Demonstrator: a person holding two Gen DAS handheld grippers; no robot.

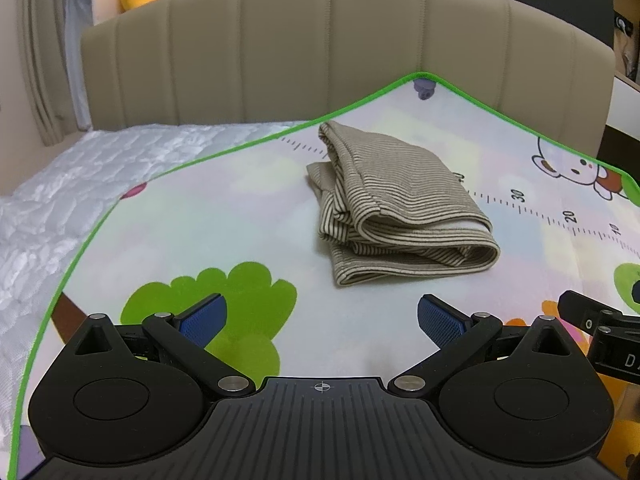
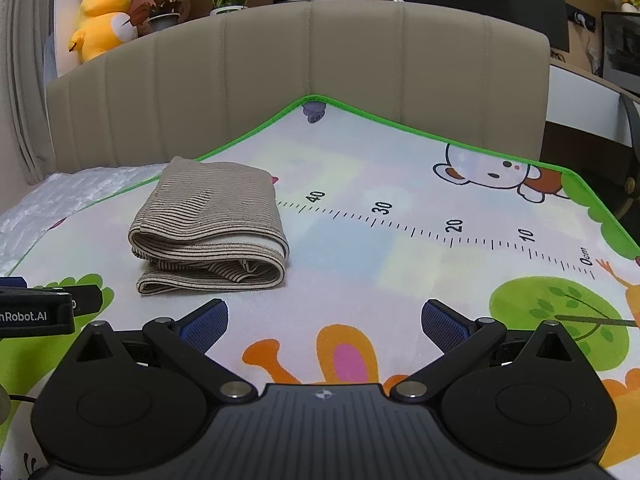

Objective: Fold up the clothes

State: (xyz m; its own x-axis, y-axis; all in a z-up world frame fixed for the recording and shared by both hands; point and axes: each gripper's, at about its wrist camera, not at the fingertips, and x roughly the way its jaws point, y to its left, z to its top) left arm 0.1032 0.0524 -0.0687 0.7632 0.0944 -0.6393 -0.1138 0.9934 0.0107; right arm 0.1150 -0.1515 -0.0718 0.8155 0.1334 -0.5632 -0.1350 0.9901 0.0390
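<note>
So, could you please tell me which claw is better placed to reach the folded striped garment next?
Left, probably. The left claw is open with the striped garment almost straight ahead; from the open right claw it lies well off to the left.

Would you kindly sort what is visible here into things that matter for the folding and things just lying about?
Job: striped garment, already folded on the play mat; left gripper and right gripper, both open.
Lying about: yellow plush toy, potted plants, headboard.

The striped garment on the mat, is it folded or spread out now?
Folded. The striped garment lies as a compact bundle on the mat, with several stacked layers and rounded fold edges showing at its near end. Neither gripper touches it.
</note>
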